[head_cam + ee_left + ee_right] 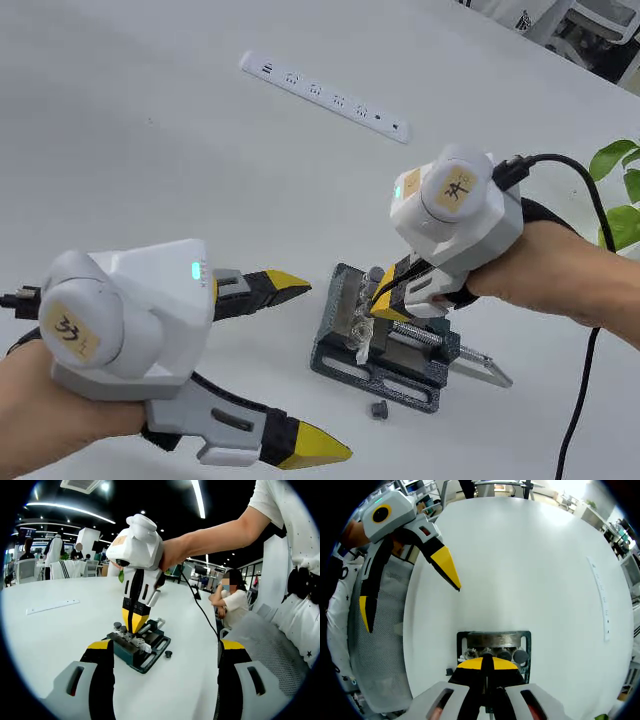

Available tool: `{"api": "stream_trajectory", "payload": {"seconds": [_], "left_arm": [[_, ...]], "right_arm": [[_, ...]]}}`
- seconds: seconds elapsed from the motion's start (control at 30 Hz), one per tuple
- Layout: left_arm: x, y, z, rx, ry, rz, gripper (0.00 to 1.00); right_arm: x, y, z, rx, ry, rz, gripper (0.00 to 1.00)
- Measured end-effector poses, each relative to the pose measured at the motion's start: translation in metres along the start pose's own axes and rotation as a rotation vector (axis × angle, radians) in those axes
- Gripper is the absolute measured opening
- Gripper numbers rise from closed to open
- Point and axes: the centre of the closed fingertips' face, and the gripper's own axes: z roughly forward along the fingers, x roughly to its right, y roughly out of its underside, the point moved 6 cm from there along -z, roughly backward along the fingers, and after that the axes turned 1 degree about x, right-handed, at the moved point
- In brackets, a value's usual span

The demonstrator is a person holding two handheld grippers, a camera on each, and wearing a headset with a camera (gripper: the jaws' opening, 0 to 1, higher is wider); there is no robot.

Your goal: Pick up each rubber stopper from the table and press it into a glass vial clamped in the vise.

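Note:
A dark vise [345, 362] stands on the white table and clamps a row of glass vials [470, 654]; one vial at the end carries a dark stopper [520, 656]. My right gripper [384, 301] is shut, its yellow tips pointing down onto the vials in the vise [144, 650]; whether anything is between the tips I cannot tell. The right gripper [133, 621] stands upright over the row. One loose grey stopper [378, 409] lies on the table just in front of the vise, also stopper [168, 654]. My left gripper [300, 365] hangs open to the left of the vise, holding nothing.
A white power strip [325, 95] lies across the far table. A green plant [622, 190] stands at the right edge, and a black cable [590, 360] trails from the right gripper. People sit beyond the table [227, 597].

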Motion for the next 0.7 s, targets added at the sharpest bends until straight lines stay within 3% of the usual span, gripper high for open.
{"api": "stream_trajectory", "payload": {"seconds": [0.7], "left_arm": [[-0.0004, -0.0031, 0.0033, 0.005, 0.001, 0.001, 0.84]], "right_arm": [[0.0022, -0.0029, 0.0034, -0.015, -0.015, -0.004, 0.00]]}}
